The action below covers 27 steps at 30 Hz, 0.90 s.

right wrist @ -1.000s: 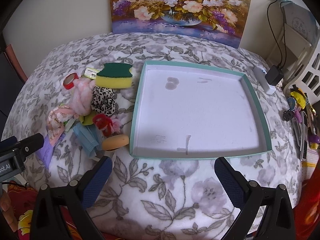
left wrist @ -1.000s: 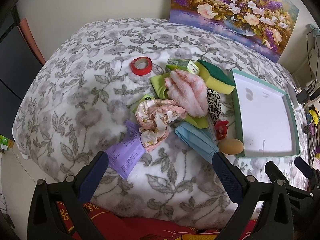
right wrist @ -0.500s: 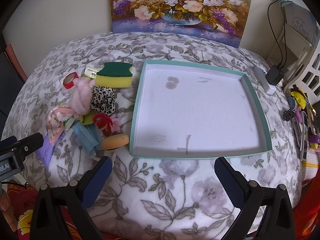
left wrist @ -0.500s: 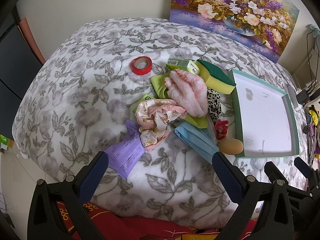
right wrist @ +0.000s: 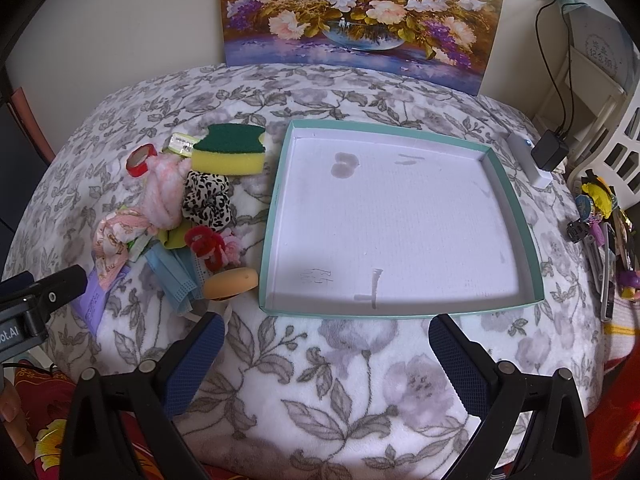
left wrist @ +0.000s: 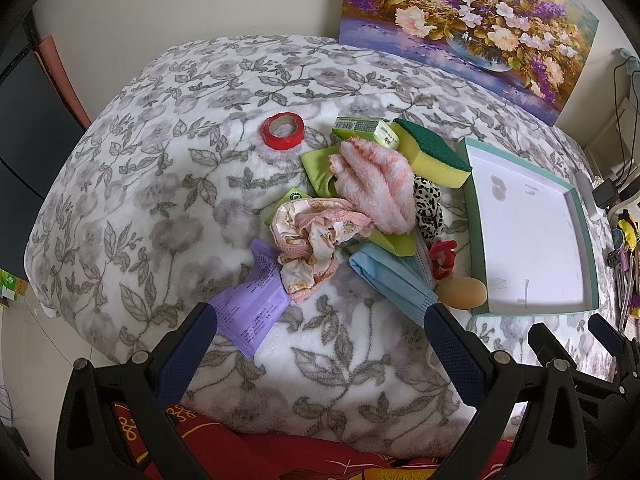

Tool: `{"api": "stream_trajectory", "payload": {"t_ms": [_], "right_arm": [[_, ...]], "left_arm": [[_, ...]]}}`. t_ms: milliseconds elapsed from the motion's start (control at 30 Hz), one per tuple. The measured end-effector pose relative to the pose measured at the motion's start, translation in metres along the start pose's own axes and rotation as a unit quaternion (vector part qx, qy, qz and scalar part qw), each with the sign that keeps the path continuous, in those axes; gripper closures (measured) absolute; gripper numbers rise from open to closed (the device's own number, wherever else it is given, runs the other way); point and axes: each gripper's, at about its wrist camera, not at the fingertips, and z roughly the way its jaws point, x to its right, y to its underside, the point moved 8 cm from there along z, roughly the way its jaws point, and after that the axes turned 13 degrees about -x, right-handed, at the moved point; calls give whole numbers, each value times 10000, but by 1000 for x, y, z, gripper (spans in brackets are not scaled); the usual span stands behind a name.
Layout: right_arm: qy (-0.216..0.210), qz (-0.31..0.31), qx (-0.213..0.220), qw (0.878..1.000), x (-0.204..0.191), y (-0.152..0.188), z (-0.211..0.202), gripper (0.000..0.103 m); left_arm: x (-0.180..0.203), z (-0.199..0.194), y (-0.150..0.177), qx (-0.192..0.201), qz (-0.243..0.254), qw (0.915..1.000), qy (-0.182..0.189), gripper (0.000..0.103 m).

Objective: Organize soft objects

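Both the left gripper (left wrist: pixel 316 332) and the right gripper (right wrist: pixel 326 342) have open, empty jaws; the tangled pile (left wrist: pixel 360 208) left of the tray (right wrist: pixel 536 264) may snag, so two things could lift together.

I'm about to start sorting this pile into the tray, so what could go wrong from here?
The blue face mask lies tucked under the pile, so pulling it may drag the red scrunchie along. The orange sponge puff sits right against the tray wall, leaving a claw little room. The red tape roll and green box look hard, so they may be sorted by mistake.
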Motion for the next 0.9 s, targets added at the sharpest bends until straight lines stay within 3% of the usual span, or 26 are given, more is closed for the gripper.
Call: {"api": "stream_trajectory", "payload": {"t_ms": [667, 900], "right_arm": [[-5, 16, -43, 10000, 0, 4, 5, 0], [-34, -8, 28, 10000, -2, -1, 2, 0]], "left_arm": [[-1, 2, 3, -8, -15, 10000, -10, 0], [-6, -1, -1, -2, -178, 9996, 237, 0]]}}
